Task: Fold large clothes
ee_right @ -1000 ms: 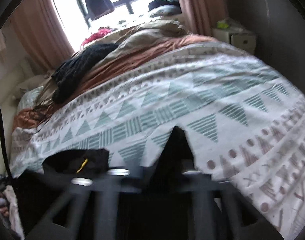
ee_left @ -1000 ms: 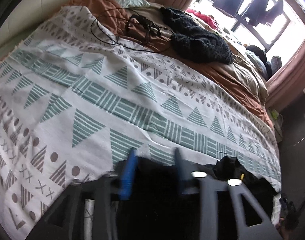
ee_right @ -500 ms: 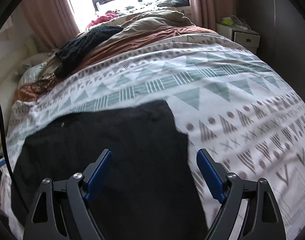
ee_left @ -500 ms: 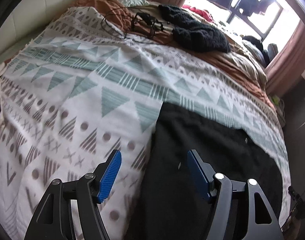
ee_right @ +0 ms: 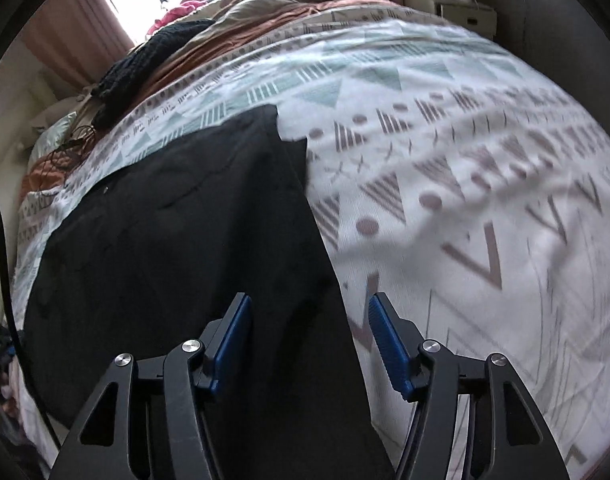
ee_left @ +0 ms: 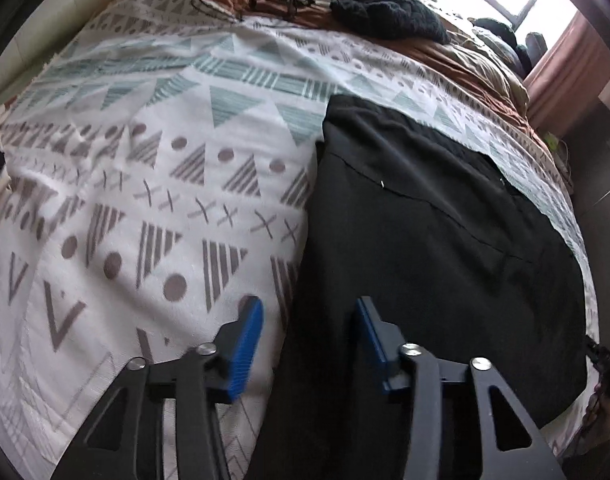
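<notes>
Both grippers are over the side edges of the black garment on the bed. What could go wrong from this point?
1. The left gripper and right gripper are closing astride the black garment's edges, so each might pinch the patterned bedspread too.
2. Uneven grips could skew the fold.
3. The garment hangs off the bed edge and might slide.

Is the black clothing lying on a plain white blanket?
No, the black clothing lies on a patterned blanket with teal and brown triangles, dots and crosses.
</notes>
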`<state>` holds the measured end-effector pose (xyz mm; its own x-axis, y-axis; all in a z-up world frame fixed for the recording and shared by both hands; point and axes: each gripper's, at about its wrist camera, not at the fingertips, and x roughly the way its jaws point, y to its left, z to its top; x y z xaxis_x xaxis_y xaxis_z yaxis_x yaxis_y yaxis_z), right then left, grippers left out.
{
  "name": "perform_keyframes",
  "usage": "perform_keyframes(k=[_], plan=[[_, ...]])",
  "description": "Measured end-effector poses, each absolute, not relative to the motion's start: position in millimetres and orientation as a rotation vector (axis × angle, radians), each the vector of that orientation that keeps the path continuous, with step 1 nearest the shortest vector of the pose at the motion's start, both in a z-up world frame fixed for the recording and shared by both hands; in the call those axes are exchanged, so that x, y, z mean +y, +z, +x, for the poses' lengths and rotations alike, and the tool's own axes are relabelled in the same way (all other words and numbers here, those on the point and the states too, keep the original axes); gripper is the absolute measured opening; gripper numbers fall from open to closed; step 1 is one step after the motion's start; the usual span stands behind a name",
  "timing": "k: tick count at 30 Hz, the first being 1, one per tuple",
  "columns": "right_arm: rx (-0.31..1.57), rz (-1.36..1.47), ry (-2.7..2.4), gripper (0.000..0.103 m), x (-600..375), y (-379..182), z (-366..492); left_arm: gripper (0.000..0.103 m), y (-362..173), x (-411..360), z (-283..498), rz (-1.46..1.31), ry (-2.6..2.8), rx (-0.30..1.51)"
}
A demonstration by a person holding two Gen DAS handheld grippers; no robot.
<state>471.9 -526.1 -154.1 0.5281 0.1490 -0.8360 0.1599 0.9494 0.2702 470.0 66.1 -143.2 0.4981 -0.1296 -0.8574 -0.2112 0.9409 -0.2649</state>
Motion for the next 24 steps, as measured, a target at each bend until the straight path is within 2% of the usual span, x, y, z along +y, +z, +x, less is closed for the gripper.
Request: perform_keyframes(k=[9,10,11,12,13,14,15,16,18,24], plan=[[1.000,0.357,0.053,0.060,-527,-155,484,0.046,-156,71,494,-0.387,0.040,1.050],[0.998,0.364,0.064,0.059,-526,-155,488,0.042,-157,71,498,-0.386,0.035,1.053],[0.999,0.370,0.071,0.056,-526,-156,493,0.039,-158,70,502,-0.388,0.029,1.056],[1.003,0.372,0.071,0.054,-526,-157,497,0.030,-159,69,505,-0.392,0.021,1.059],[1.007,0.375,0.066,0.046,-527,-158,501,0.020,-160,68,509,-0.392,0.019,1.063],[1.011,0.379,0.064,0.034,-528,-160,504,0.013,-159,66,512,-0.382,0.025,1.063],[1.012,0.385,0.068,0.025,-529,-160,507,0.005,-157,63,514,-0.362,0.032,1.060],[1.003,0.380,0.073,0.009,-529,-159,507,0.003,-155,61,515,-0.346,0.040,1.055],[0.968,0.349,0.057,0.003,-529,-152,504,0.001,-148,58,517,-0.324,0.049,1.030],[0.942,0.384,0.008,0.002,-538,-148,491,0.001,-145,56,527,-0.317,0.057,1.025]])
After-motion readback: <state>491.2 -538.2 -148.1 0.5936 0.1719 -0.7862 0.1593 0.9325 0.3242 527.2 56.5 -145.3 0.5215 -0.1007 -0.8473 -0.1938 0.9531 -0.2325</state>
